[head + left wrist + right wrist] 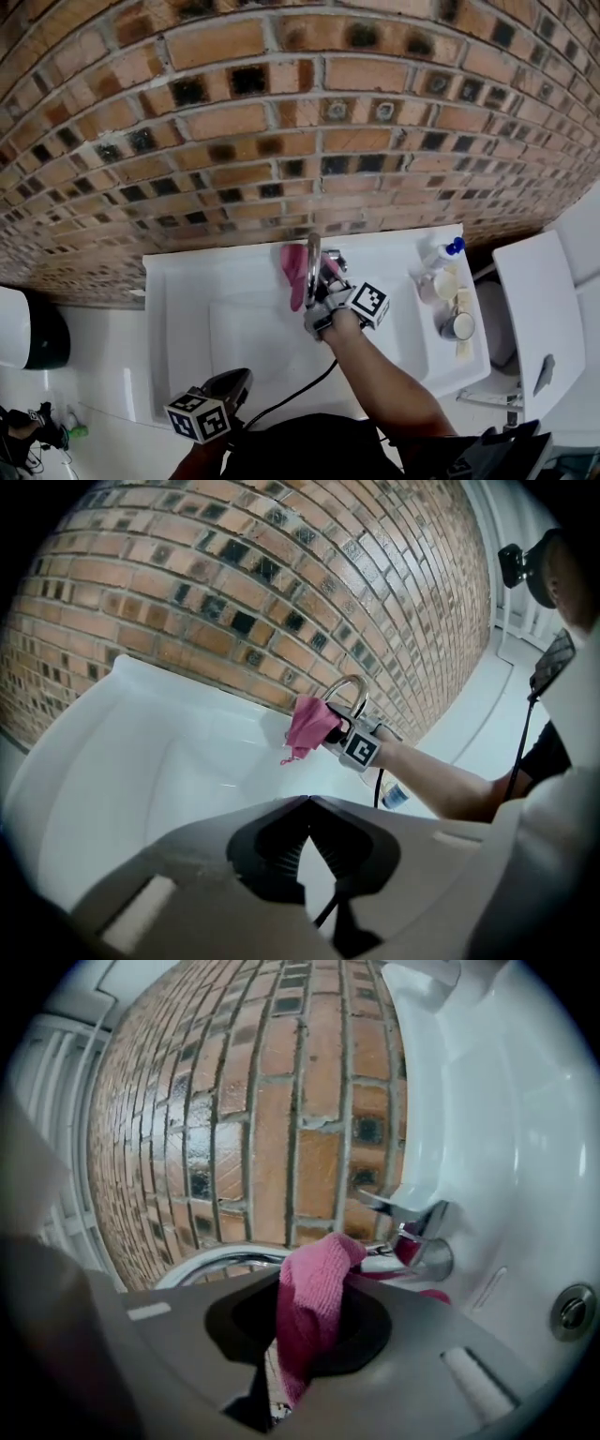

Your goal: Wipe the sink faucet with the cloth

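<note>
A chrome faucet [313, 260] rises at the back of the white sink [187, 314], against the brick wall. My right gripper [323, 292] is at the faucet, shut on a pink cloth [293, 274] that hangs against the spout's left side. In the right gripper view the cloth [314, 1307] is bunched between the jaws, with the curved spout [216, 1262] and the faucet base [424, 1246] just beyond. My left gripper [236, 382] hovers at the sink's front edge, shut and empty. From the left gripper view, the cloth [312, 726] and faucet [349, 691] lie far ahead.
On the sink's right ledge stand a blue-capped bottle [442, 251] and small jars [457, 325]. A black cable [300, 389] trails from my right gripper over the sink's front. A black-and-white bin [37, 330] is at the left, and a white fixture [539, 314] at the right.
</note>
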The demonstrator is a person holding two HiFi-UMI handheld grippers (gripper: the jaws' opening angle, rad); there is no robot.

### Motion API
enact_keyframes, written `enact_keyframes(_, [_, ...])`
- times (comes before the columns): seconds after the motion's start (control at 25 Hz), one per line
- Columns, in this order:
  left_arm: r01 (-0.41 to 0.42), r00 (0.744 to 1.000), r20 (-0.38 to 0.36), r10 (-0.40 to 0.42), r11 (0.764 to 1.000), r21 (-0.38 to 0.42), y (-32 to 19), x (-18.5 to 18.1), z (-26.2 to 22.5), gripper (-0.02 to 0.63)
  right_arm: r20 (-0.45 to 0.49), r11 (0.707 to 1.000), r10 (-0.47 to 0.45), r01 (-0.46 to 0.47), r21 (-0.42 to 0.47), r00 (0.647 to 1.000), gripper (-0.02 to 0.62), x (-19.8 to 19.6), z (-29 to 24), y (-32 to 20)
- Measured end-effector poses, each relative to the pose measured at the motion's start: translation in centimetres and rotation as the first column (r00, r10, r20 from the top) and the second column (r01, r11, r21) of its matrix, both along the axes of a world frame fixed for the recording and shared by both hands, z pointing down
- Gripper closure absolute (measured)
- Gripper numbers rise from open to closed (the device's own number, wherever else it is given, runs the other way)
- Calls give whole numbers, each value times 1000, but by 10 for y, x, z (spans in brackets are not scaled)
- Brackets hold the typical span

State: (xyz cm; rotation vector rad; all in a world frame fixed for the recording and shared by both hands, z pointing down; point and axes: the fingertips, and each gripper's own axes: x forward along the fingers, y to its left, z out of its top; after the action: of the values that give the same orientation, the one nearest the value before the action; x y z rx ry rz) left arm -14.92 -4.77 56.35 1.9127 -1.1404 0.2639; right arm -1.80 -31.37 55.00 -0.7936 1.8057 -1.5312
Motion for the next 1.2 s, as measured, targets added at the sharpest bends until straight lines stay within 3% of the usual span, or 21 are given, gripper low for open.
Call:
enact_keyframes(0.2, [7, 1000, -6, -6, 1000, 30, 10, 1, -8, 601, 57, 997, -52, 48, 56, 997, 540, 5, -27, -3])
enact_keyframes(0.44, [31, 1000, -5, -31, 998, 51, 26, -2, -11, 601, 113, 971, -160, 135, 199, 981, 540, 7, -62, 1])
enact_keyframes(0.64, [59, 998, -30, -57, 996, 73, 34, 3, -18, 601, 164, 961, -199, 160, 223, 966, 545, 9, -74, 11])
enact_keyframes(0.8, [64, 997, -39, -60, 994, 91, 40, 8, -23, 601, 149, 948, -223, 179, 264, 963, 546, 11, -83, 21])
enact_keyframes(1.2, [68, 997, -50, -63, 992, 104, 61, 7, -21, 601, 193, 909, -343, 272, 316, 919, 546, 11, -86, 52])
